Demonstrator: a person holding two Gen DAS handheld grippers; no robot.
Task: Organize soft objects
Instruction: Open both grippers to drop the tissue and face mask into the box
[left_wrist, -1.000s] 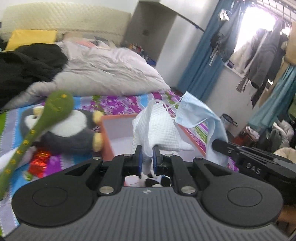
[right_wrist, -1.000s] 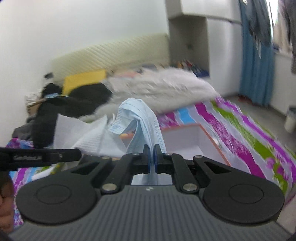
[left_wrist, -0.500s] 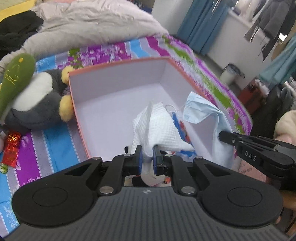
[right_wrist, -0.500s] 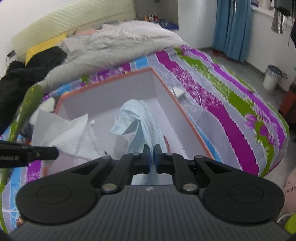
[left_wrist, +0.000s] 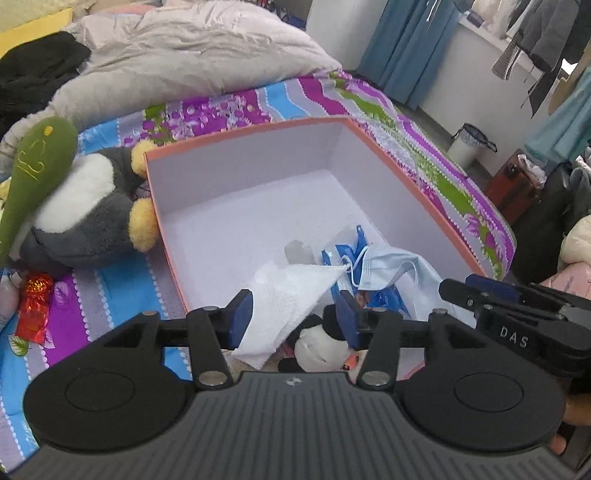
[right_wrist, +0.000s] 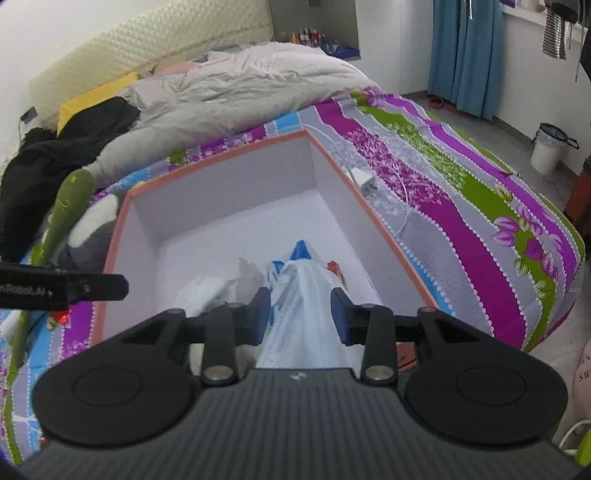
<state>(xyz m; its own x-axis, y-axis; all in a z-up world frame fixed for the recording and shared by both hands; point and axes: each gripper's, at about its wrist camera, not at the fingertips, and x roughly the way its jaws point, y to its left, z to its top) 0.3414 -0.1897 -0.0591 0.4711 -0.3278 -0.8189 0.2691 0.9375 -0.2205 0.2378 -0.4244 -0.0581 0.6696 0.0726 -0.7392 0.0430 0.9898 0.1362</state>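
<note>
An orange-rimmed box with a white inside sits on the bed, also in the right wrist view. My left gripper is open over its near corner, with the white cloth lying loose between the fingers. My right gripper is open, with the light blue face mask draped between its fingers; the mask also shows in the left wrist view. A small black-and-white plush and blue packets lie in the box.
A penguin plush and a green plush lie left of the box. A red wrapper lies on the striped sheet. A grey duvet and black clothes are behind. A white charger lies right of the box.
Both grippers have opened and lowered over the box. The white cloth and the blue mask have dropped from a raised hold and now sag into the box's near corner.
</note>
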